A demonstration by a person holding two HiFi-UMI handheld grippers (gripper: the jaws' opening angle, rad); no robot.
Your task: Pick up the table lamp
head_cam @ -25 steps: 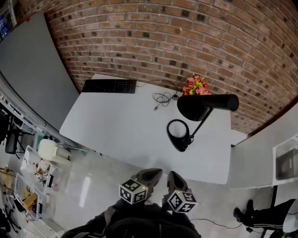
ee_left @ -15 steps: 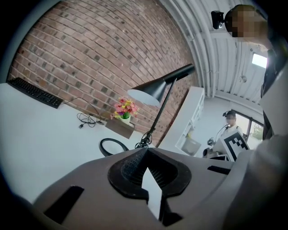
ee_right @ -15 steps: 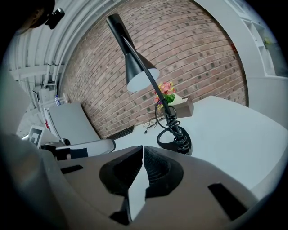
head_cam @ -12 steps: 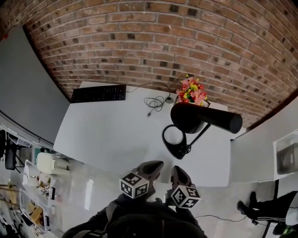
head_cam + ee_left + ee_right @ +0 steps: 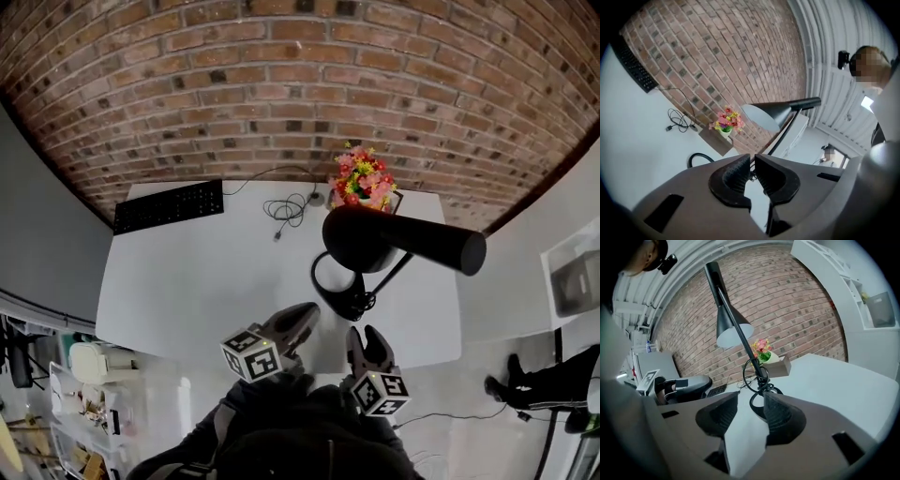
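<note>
Table lamp (image 5: 367, 240) stands near flowers (image 5: 361, 185) and cable (image 5: 286, 207).

Office: desk (image 5: 206, 272), keyboard (image 5: 169, 204), table lamp (image 5: 375, 239)

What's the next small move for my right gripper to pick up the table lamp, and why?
Probably ease the right gripper forward toward the stem of the table lamp. Its jaws have just been opening, with nothing between them, and the stem rises just ahead of the gap, not yet reached.
</note>
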